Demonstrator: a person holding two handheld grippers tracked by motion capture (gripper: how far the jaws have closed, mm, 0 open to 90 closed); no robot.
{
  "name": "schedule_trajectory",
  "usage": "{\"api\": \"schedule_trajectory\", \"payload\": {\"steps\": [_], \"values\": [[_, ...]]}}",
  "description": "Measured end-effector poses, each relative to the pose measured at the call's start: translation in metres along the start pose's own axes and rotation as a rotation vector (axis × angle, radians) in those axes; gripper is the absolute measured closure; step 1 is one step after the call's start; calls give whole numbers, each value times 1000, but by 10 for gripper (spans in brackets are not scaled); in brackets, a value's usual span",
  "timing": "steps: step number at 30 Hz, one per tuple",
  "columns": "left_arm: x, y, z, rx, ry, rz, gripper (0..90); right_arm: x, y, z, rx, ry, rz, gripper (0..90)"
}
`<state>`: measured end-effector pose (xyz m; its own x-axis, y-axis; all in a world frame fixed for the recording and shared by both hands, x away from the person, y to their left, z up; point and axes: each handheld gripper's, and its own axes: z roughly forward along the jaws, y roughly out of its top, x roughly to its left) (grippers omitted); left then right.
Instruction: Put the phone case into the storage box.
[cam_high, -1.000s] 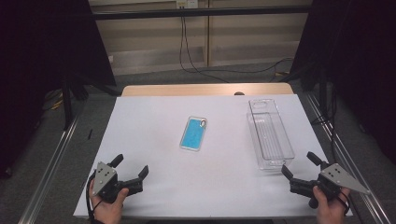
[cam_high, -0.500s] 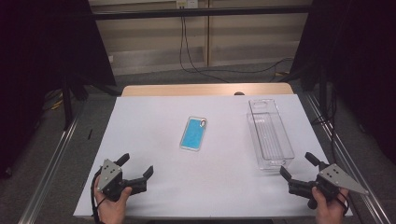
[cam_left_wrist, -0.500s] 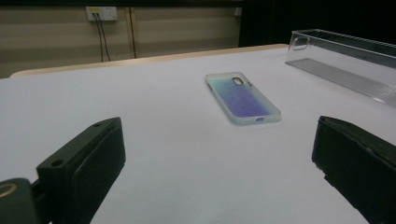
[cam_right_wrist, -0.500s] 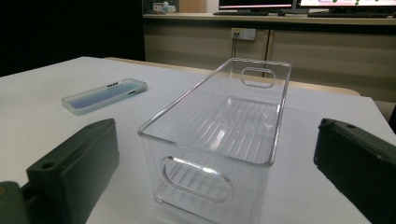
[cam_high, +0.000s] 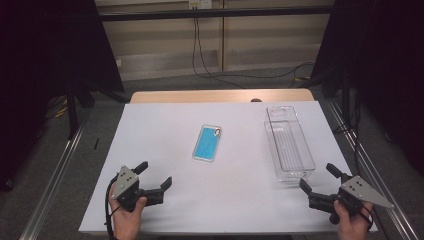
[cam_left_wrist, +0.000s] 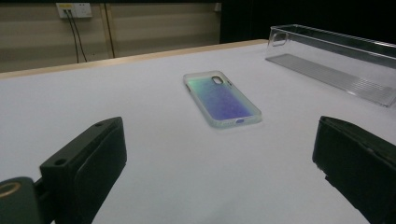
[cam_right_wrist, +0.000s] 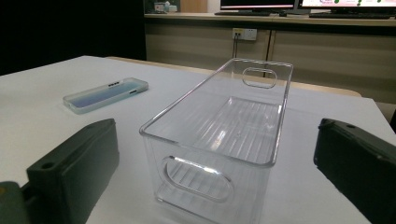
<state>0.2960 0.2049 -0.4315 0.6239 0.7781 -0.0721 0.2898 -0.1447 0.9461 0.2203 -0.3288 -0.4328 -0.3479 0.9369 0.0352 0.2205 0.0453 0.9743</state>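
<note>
ahead of the left gripper (cam_high: 154, 176) and its spread, empty jaws, lying flat on the white table (cam_high: 240, 200) with long axis running away from the fingers: phone case (cam_left_wrist: 222, 98), nearer this hand than the right gripper (cam_high: 320, 178), likewise gaping, facing the clear bin (cam_right_wrist: 224, 135).

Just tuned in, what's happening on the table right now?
A person holds a hand-held gripper in each hand near the table's front edge, both open and empty. The left hand-held gripper points toward the phone case, which lies flat mid-table. The right hand-held gripper faces the near end of the clear bin, which is empty. Nothing is grasped yet.
</note>
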Motion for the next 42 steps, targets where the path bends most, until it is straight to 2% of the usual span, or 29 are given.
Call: {"api": "schedule_trajectory", "payload": {"steps": [3,6,10,12,18,22,30,37,42], "values": [[0,-1,5,15,-4,8,25,0,0,0,1,0,0,0],[1,-2,8,7,-2,17,22,-1,0,0,1,0,-5,0],[2,-3,12,2,-6,5,17,-1,0,0,-2,0,-4,0],[-1,-1,18,-4,2,30,17,-1,0,0,-3,1,-4,0],[-3,0,30,-5,1,33,19,-1,0,0,-1,3,-2,0],[-8,2,42,4,-10,49,19,-1,0,0,0,5,-3,0],[-12,5,58,5,-32,56,21,-1,0,0,2,7,-5,0],[-13,11,69,-15,-18,49,22,0,0,0,-1,10,-7,0],[-17,19,85,-25,-17,52,24,0,0,1,-1,14,-5,0]]}}
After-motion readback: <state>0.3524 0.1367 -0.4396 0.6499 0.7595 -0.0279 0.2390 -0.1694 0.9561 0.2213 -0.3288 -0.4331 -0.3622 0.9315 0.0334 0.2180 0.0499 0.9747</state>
